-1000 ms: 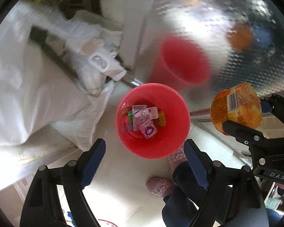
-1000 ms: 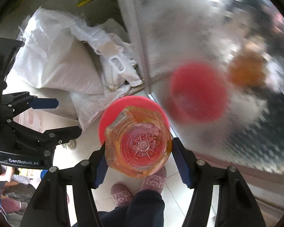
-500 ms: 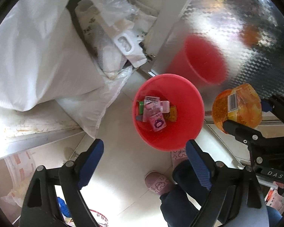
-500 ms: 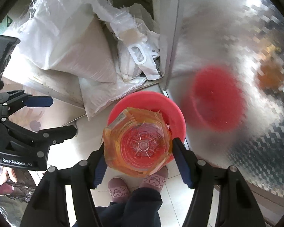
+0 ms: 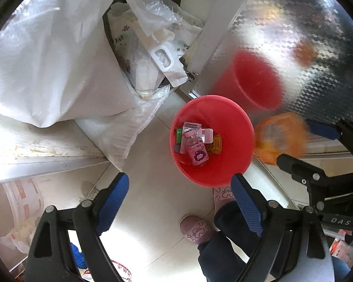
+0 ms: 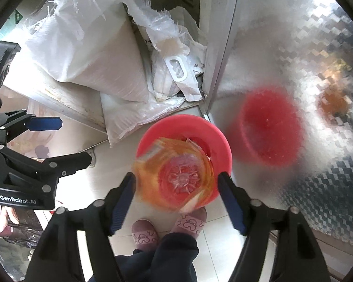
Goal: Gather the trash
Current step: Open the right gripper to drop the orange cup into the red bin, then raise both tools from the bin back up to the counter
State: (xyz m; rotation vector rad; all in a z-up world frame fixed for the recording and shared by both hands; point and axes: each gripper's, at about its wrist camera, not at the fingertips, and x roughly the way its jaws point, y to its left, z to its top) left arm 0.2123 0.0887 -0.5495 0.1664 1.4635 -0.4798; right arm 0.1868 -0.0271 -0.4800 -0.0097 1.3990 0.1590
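The black body of the left gripper (image 6: pixel 23 183) is showing the white brand "GenRobot.AI" in the right wrist view. The body of the right gripper (image 5: pixel 336 213) is carrying the letters "DAS" in the left wrist view (probably only a part of a longer word). Inside the red bin (image 5: pixel 237 127), a small pink bottle (image 5: pixel 196 151) is displaying "100" on its label; the other print there is staying too small to read.

The floor (image 5: pixel 157 206) is pale glossy tile, brightly lit. White woven sacks (image 6: pixel 89 54) lean in a heap against a low pale ledge (image 5: pixel 42 150). Beside them a pale post (image 6: pixel 217 47) stands upright, edging a shiny embossed metal panel (image 6: pixel 313 54) that throws back blurred red and orange reflections.
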